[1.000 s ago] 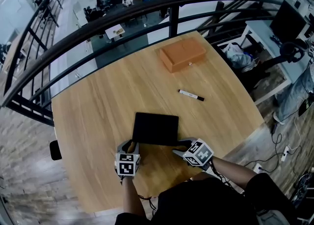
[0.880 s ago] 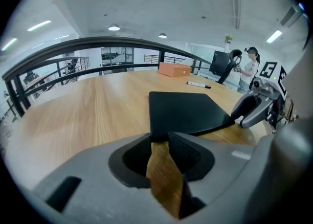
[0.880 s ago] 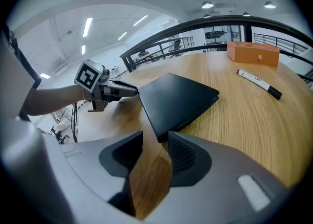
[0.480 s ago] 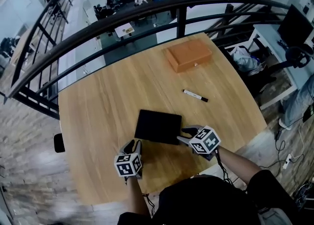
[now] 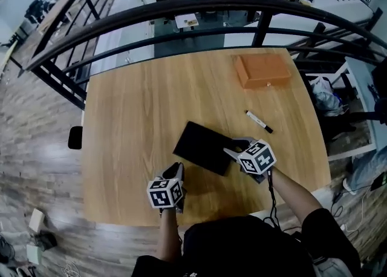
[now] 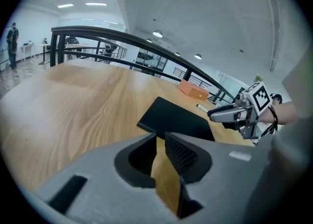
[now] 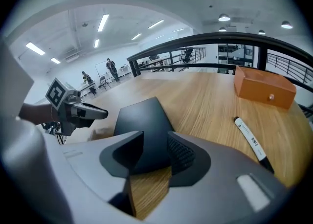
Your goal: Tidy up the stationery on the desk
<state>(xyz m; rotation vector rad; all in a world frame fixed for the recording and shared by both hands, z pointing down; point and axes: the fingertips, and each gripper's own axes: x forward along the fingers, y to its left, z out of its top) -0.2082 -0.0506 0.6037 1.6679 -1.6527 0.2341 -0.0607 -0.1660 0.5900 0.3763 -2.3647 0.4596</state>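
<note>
— Nearest first?
— At the left gripper (image 5: 177, 169): just narrowed to a slit, pinching nothing, with only bare desk (image 5: 130, 118) behind the gap.
— And at the right gripper (image 5: 234, 147)?
— Spread, though just eased inward a little. Framing a corner of the black notebook (image 5: 202, 146), not pressing on it. Lying flat at mid-desk, just ahead of both.
— Which step, then?
— Probably squaring up the notebook. Next, likely reaching past it for the marker (image 5: 259, 121), loose on the wood and well apart from the orange box (image 5: 263, 70) at the far edge.
— Anything inside the box?
— Closed; cannot tell.
</note>
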